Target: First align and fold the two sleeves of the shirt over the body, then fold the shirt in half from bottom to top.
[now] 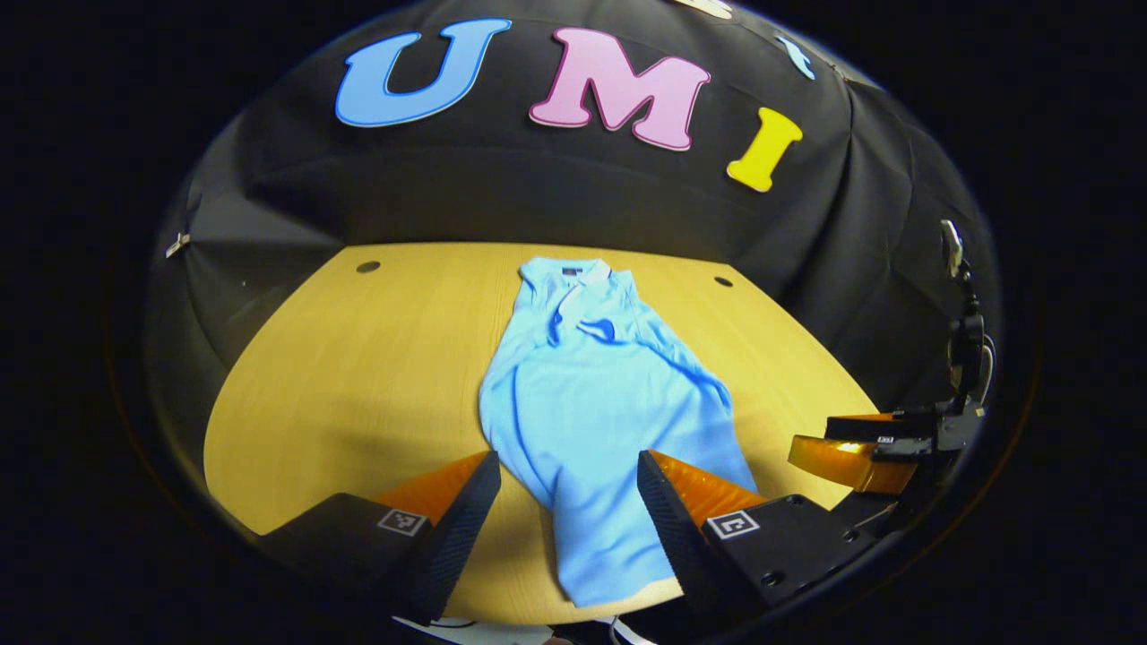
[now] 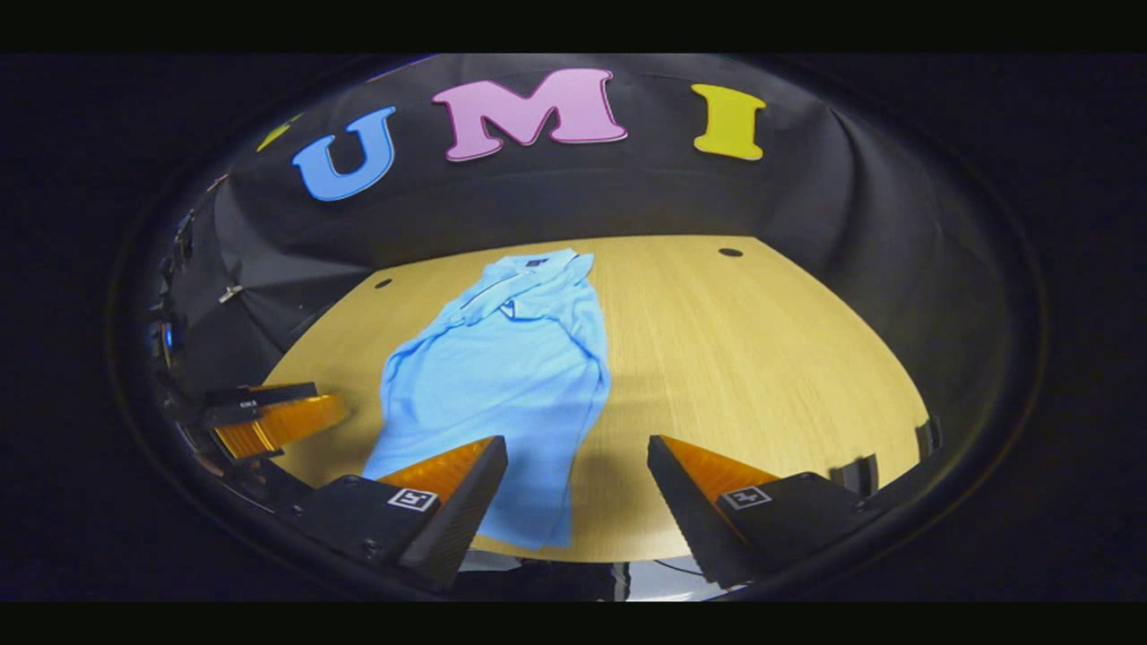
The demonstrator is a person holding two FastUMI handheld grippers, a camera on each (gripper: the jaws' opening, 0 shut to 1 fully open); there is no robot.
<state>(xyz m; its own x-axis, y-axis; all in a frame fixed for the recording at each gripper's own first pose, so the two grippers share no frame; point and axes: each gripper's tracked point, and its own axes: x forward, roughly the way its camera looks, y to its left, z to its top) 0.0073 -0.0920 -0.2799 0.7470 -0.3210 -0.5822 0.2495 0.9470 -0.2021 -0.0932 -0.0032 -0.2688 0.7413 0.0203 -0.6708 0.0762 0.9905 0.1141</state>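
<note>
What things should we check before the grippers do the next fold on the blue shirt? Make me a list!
1. Sleeves folded over the body: ok, the shirt looks narrow with both sides tucked in.
2. Shirt lies fully on the table: cannot tell, its bottom hem reaches the near edge.
3. Left hand-held gripper open and holding nothing: ok.
4. Right hand-held gripper open and holding nothing: ok.
5. Fabric smooth: not ok, creases show near the collar.
6. Grippers at the bottom hem: ok, both hover near it.
</note>
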